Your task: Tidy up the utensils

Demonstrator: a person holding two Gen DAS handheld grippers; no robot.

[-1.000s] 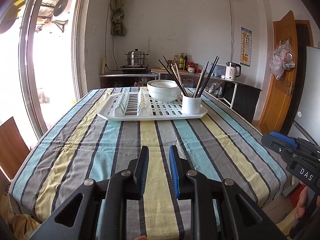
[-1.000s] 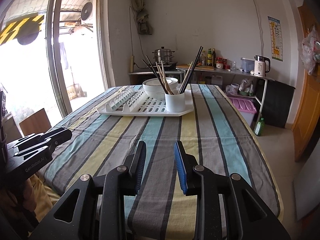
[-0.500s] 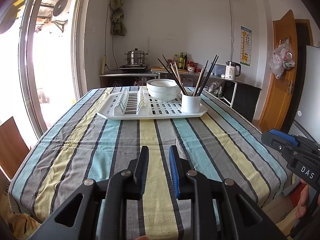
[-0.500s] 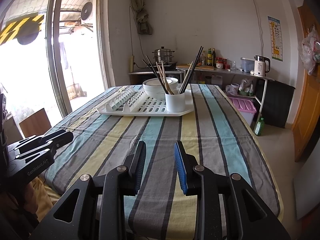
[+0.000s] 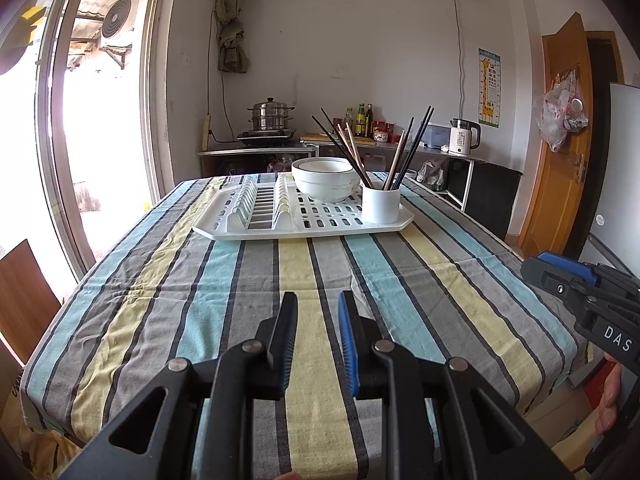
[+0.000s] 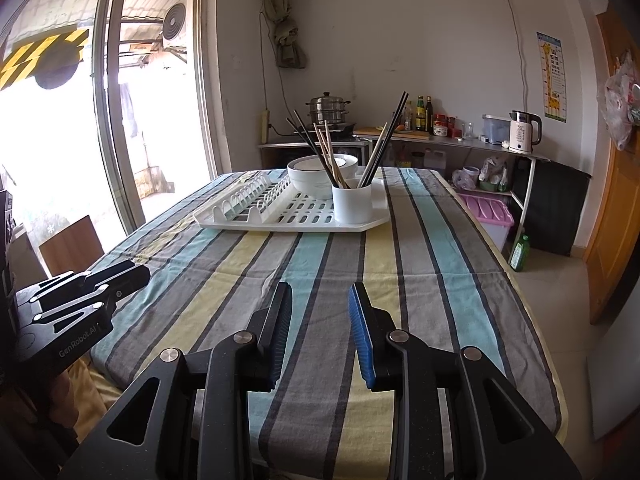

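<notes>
A white dish rack tray (image 5: 240, 232) (image 6: 224, 220) lies at the far end of the striped table. On it stand a white cup (image 5: 381, 205) (image 6: 352, 204) holding several black and wooden chopsticks (image 5: 412, 148) (image 6: 384, 140), and stacked white bowls (image 5: 325, 179) (image 6: 308, 176). My left gripper (image 5: 318, 308) hovers over the near table edge, jaws apart with nothing between them. My right gripper (image 6: 320, 300) also hangs open and empty over the near edge. Each gripper shows at the side of the other's view.
The striped tablecloth (image 5: 256, 280) covers a long table. A sliding glass door (image 5: 80, 140) is at left, a wooden door (image 5: 560, 140) at right. Behind the table stand a counter with a steamer pot (image 5: 271, 116), bottles and a kettle (image 5: 462, 140). A pink bin (image 6: 486, 212) sits on the floor.
</notes>
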